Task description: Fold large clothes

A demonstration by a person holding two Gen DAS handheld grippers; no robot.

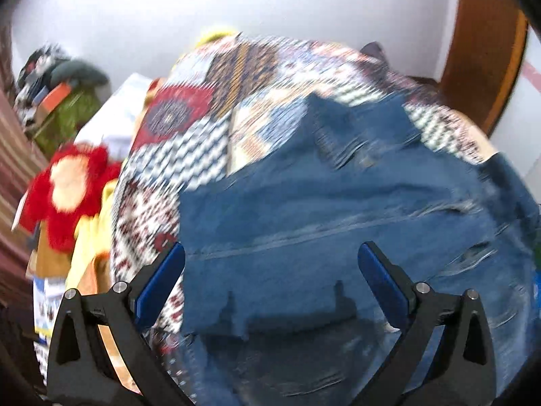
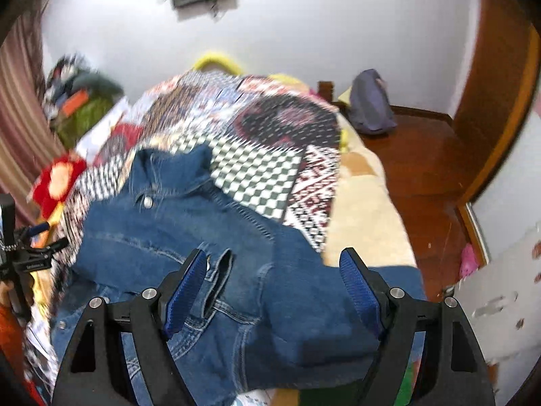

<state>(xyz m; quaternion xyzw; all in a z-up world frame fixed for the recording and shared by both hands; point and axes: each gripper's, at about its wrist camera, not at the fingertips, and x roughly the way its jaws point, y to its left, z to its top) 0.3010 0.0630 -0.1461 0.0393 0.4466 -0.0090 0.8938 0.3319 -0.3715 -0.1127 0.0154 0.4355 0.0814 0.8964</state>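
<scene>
A blue denim jacket [image 1: 338, 209] lies on a patchwork quilt [image 1: 216, 108] on the bed. In the right wrist view the jacket [image 2: 189, 216] shows its collar and a metal button, partly folded over itself. My left gripper [image 1: 270, 264] is open and empty, its blue pads just above the denim. My right gripper [image 2: 274, 270] is open and empty above the jacket's near part. The left gripper also shows at the left edge of the right wrist view [image 2: 30, 247]. The left wrist view is blurred.
A red and cream plush toy [image 1: 71, 189] lies left of the bed. A pile of clothes and boxes [image 1: 57, 84] stands at the back left. A purple bag [image 2: 370, 105] sits on the wooden floor [image 2: 422, 169] to the right. A cream blanket [image 2: 365, 209] shows under the quilt [image 2: 270, 155].
</scene>
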